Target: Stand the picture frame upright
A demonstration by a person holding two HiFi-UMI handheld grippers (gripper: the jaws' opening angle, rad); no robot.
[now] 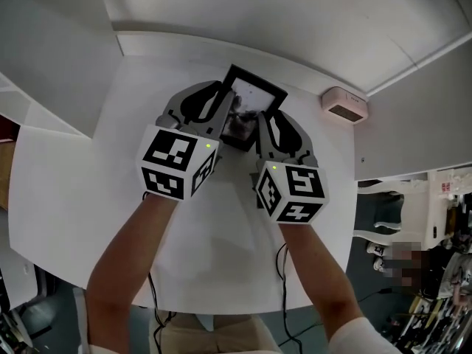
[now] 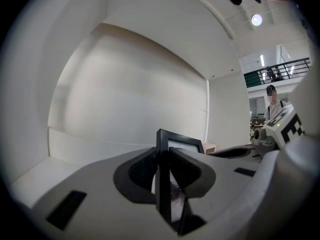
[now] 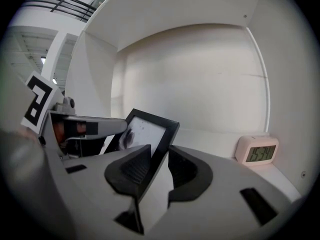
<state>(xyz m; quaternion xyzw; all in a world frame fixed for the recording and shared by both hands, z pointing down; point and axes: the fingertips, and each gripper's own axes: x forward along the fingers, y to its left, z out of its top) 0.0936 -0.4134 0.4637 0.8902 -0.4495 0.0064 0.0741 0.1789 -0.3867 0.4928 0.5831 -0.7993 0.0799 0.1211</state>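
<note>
Two bare forearms (image 1: pixel 129 264) reach out from the bottom of the head view over a white table (image 1: pixel 88 175), each ending in a cube with square markers (image 1: pixel 177 161); beyond the cubes, the left gripper (image 1: pixel 214 98) and the right gripper (image 1: pixel 273 120) meet on a black picture frame (image 1: pixel 251 98) near the table's far edge, close to the white back wall; the frame is raised and tilted, with its printed face towards the person; the left gripper is clenched on the frame's left border, its dark pads pressing both sides of the black edge in the left gripper view; the right gripper straddles the right border, one pad against the moulding while the other appears to stand just clear of it, so the hold there looks loose; a small pale digital clock (image 1: pixel 344 104) sits beside the wall, to the right of the frame and apart from it.
</note>
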